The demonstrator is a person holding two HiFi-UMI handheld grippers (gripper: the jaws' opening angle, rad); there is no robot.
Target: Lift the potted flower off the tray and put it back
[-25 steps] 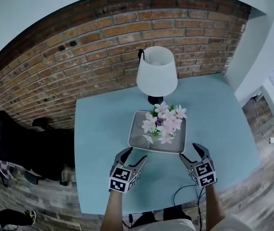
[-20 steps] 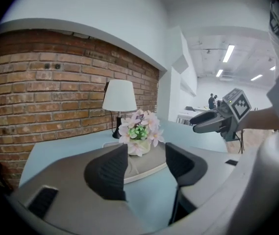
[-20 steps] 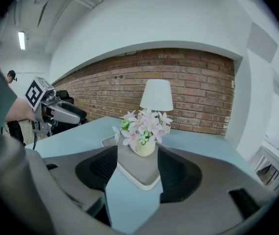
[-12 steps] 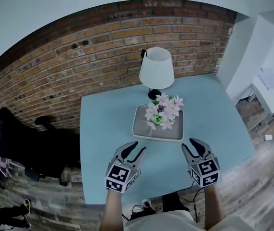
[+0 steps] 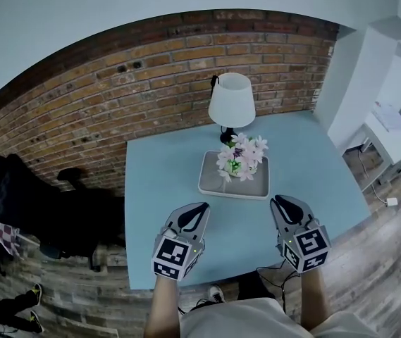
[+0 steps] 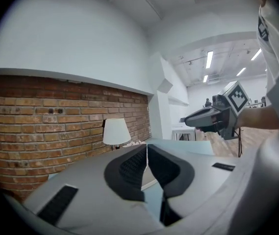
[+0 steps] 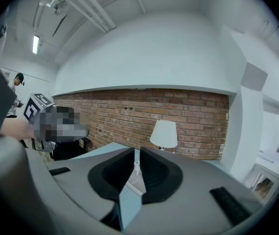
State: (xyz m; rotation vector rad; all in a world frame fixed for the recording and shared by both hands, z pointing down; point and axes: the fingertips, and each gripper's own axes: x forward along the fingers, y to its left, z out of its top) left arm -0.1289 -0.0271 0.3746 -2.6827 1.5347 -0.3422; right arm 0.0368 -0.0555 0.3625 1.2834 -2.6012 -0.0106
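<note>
Both tongs have pulled back from the tray [image 5: 213, 183] and risen: left tongs [image 5: 200, 210] and right tongs [image 5: 280, 203] are closing on nothing, nearly together. We see the potted flower [image 5: 241, 158] standing in the tray on the desk [image 5: 156, 210]; seemingly returned, so only withdrawing remains.

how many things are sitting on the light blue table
3: a white-shaded table lamp at the far edge, a grey rectangular tray before it, and a pink potted flower on that tray. None look hidden.
</note>
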